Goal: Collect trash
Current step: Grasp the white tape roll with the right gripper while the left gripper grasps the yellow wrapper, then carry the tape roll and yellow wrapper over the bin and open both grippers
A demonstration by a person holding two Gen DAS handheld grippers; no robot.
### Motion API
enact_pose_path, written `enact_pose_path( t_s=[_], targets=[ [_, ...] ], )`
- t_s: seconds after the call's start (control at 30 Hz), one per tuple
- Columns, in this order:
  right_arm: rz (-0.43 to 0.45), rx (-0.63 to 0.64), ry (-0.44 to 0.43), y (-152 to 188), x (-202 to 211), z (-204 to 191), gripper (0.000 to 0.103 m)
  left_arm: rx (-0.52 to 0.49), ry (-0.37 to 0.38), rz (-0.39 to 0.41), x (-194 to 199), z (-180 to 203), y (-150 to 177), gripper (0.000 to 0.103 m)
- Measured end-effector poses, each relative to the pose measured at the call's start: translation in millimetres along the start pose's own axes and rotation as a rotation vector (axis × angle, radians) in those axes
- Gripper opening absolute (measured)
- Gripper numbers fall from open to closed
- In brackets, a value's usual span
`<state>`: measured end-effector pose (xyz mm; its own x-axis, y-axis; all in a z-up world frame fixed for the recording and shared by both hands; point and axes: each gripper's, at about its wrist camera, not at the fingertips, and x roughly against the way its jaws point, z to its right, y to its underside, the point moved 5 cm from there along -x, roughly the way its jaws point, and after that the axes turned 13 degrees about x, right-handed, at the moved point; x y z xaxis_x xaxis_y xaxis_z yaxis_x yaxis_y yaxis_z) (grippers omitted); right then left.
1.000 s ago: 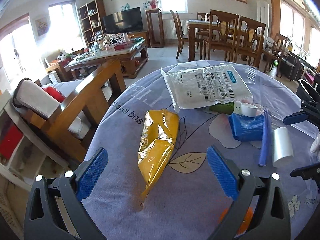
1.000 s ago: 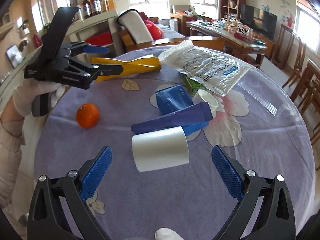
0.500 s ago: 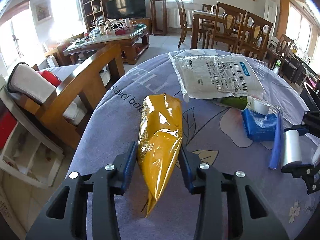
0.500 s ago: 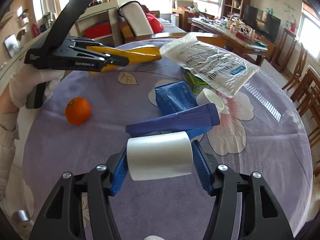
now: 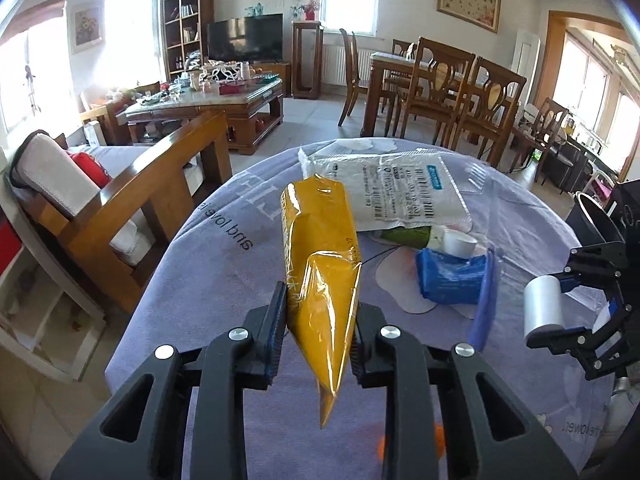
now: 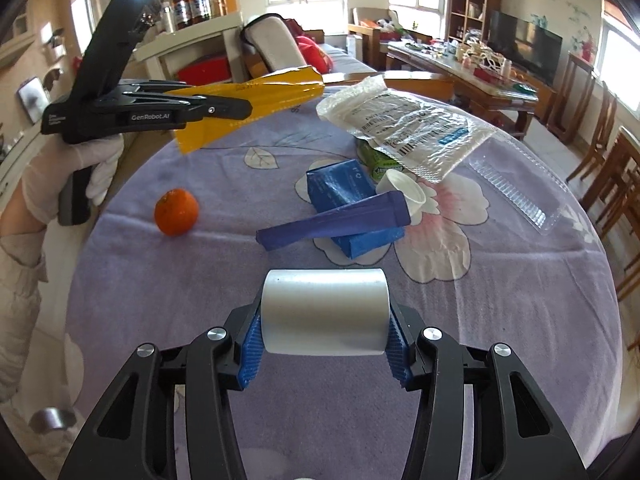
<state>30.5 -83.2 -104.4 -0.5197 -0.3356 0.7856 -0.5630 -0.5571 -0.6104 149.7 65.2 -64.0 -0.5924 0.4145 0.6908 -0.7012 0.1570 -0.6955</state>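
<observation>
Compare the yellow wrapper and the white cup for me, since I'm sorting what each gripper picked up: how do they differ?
The yellow wrapper is a long, flat, crinkled foil bag; the white cup is a short, smooth cylinder. The wrapper is pinched across its width by the left gripper and hangs clear of the table; the cup lies sideways, gripped at its ends by the right gripper, whose jaws are closing. Both are gripped.

A home living-dining room: television at eleven o'clock, dining chairs at one, sofa at nine.
</observation>
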Motion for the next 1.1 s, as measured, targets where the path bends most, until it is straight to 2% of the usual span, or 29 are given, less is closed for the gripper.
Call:
enact_pose_path(
  t_s=[0.23, 0.47, 0.9, 1.1],
  targets=[
    [0.033, -0.036, 0.027, 18.8, 31.4, 17.7, 0.05, -0.034, 0.067, 0.049, 17.9, 48.2, -4.0, 0.028],
    [0.068, -0.087, 0.101, 48.1, 75.7, 47.0, 0.05, -0.095, 0.138, 0.069, 16.7, 114.4, -7.4, 0.028],
    [0.123, -0.28, 0.247, 154.6, 169.7, 130.6, 0.05, -0.242, 0.286, 0.04, -17.0, 264.3, -4.8, 0.028],
    [0.146, -0.38, 0.303, 205.5, 203.7, 159.7, 0.05, -0.308, 0.359, 0.015, -30.9, 331.0, 7.8, 0.028]
  ],
)
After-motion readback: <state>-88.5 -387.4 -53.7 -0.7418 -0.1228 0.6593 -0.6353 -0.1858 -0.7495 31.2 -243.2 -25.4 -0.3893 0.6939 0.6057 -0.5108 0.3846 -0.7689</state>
